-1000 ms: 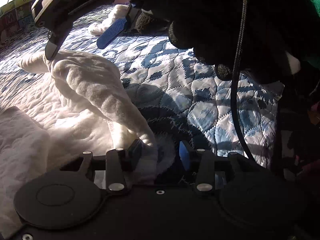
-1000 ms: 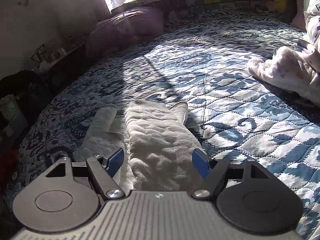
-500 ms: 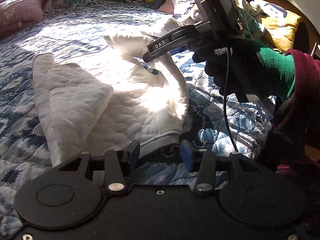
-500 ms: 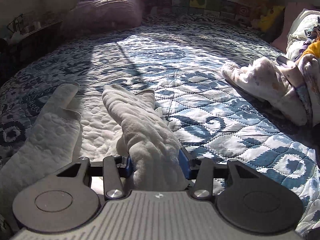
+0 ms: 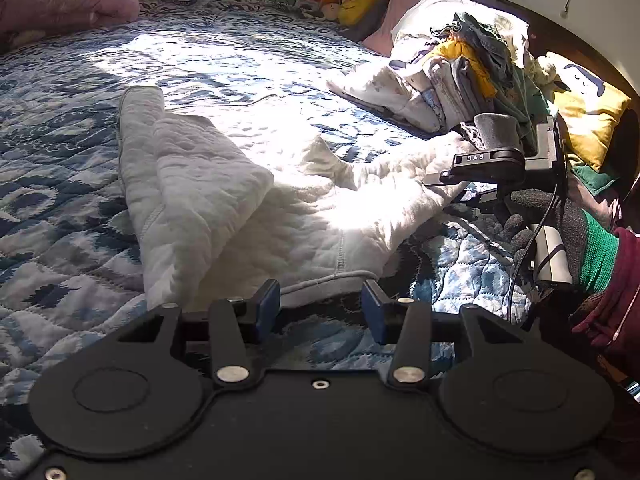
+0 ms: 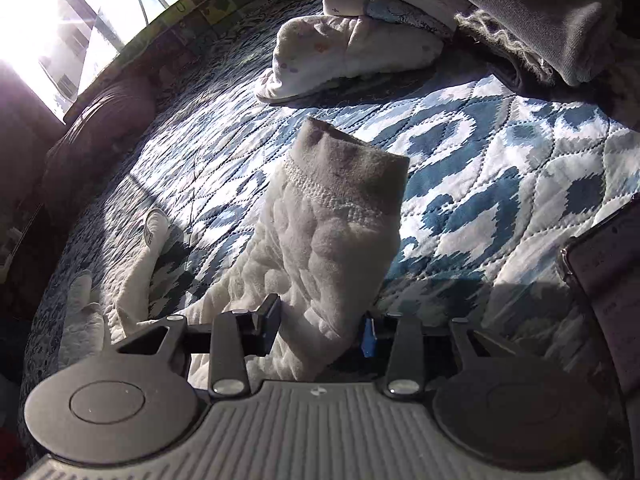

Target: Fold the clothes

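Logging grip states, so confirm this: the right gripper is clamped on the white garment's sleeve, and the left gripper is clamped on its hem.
Half right. The right gripper is shut on the sleeve of the white garment. The left gripper is open, though: in the left wrist view its fingers flank the hem without clamping it.

The garment (image 5: 256,208) lies on the quilt (image 5: 60,208), the clothes pile (image 5: 468,80) behind it to the right.

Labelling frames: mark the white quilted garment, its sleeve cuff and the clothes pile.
white quilted garment (image 5: 304,224), left wrist view, sunlit body panel.
sleeve cuff (image 6: 348,164), right wrist view, ribbed band at the sleeve end.
clothes pile (image 5: 476,68), left wrist view, yellow piece.
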Demonstrator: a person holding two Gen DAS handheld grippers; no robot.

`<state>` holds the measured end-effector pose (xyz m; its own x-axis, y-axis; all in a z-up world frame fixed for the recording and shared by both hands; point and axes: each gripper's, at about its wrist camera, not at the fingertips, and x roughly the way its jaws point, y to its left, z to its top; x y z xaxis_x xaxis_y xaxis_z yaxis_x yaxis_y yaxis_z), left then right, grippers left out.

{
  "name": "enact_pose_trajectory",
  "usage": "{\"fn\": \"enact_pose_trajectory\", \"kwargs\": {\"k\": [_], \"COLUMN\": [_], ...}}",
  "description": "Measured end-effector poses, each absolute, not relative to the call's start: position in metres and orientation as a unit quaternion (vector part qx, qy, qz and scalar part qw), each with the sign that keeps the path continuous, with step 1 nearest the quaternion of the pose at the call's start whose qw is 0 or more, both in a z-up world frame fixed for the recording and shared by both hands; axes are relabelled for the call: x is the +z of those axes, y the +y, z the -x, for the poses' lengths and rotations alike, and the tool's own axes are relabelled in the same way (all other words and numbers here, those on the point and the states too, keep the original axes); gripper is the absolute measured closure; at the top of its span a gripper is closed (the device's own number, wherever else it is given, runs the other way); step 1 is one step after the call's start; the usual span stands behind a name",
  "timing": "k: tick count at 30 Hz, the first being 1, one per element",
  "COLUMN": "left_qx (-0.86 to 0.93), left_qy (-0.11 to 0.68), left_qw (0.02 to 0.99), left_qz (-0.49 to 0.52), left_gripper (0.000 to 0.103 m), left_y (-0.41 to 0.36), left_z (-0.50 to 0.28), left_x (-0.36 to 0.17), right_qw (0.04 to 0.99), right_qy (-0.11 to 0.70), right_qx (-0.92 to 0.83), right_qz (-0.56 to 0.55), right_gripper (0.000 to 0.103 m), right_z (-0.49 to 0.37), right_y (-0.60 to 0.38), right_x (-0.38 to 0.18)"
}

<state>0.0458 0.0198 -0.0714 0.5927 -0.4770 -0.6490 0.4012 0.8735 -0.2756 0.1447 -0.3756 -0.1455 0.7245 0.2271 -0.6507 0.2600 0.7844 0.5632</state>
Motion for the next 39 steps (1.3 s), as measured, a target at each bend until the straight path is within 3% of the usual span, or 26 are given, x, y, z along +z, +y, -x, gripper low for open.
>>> {"fn": "enact_pose_trajectory", "kwargs": {"k": [8, 12, 17, 25, 27, 29, 30, 33, 39], "left_qx": [-0.174, -0.145, -0.107, -0.088, -0.079, -0.081, -0.085, -0.087, -0.037], "left_qy": [0.352, 0.343, 0.345, 0.392, 0.406, 0.411, 0.408, 0.380, 0.303], "left_qw": [0.913, 0.924, 0.926, 0.896, 0.890, 0.886, 0.886, 0.898, 0.930], "left_qz": [0.108, 0.080, 0.112, 0.191, 0.191, 0.198, 0.204, 0.206, 0.206], "left_gripper": [0.059, 0.053, 0.046, 0.047, 0.073, 0.078, 0.090, 0.096, 0.096], "left_y": [0.044, 0.045, 0.054, 0.068, 0.064, 0.062, 0.063, 0.068, 0.103], "left_z": [-0.065, -0.086, -0.123, -0.193, -0.202, -0.203, -0.201, -0.186, -0.136], "left_x": [-0.059, -0.053, -0.058, -0.081, -0.086, -0.090, -0.091, -0.084, -0.061], "right_qw": [0.828, 0.811, 0.834, 0.860, 0.862, 0.863, 0.863, 0.867, 0.866], "right_qy": [0.349, 0.351, 0.323, 0.299, 0.299, 0.298, 0.298, 0.302, 0.309], "right_qx": [0.021, 0.062, 0.098, 0.118, 0.118, 0.120, 0.122, 0.126, 0.133], "right_qz": [-0.438, -0.463, -0.437, -0.397, -0.392, -0.391, -0.389, -0.376, -0.369], "right_gripper": [0.052, 0.047, 0.038, 0.036, 0.036, 0.036, 0.036, 0.036, 0.036], "right_z": [-0.122, -0.114, -0.104, -0.097, -0.097, -0.097, -0.097, -0.095, -0.094], "right_y": [-0.386, -0.367, -0.348, -0.342, -0.342, -0.342, -0.342, -0.341, -0.342], "right_x": [-0.159, -0.169, -0.174, -0.175, -0.174, -0.175, -0.175, -0.174, -0.173]}}
